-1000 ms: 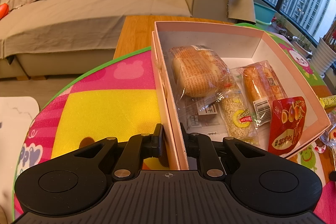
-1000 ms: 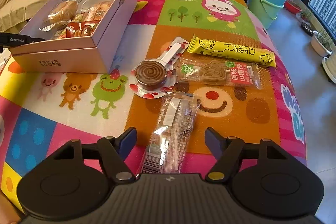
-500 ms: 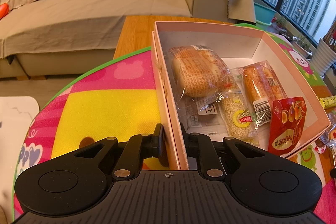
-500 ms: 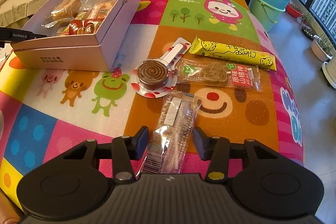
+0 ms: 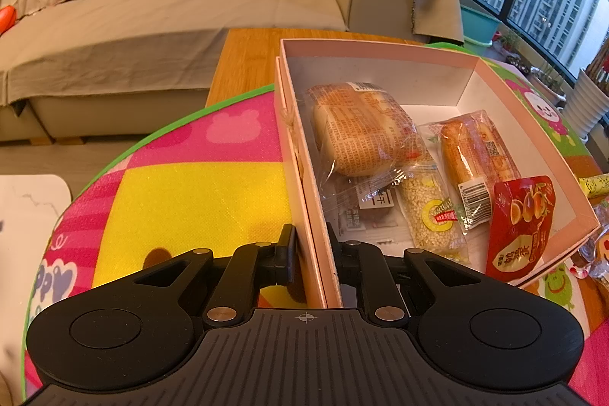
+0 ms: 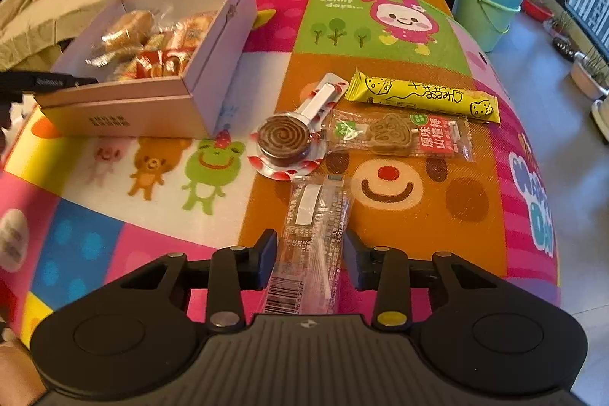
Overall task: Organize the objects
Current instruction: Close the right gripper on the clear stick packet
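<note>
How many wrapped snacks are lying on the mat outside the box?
4. Clear-wrapped bar between the right gripper fingers; spiral lollipop beside the pink box; brown paw-shaped snack to its right; yellow cheese stick behind that. None appears hidden.

Right gripper (image 6: 310, 255) closing on snack packet

Its fingers (image 6: 266, 255) are narrowing from wide apart to just beside the clear packet (image 6: 310, 242) lying btwn them on the mat; can't tell whether they're touching it.

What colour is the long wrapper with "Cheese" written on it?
Yellow: the cheese stick wrapper shows best in the right wrist view.
</note>
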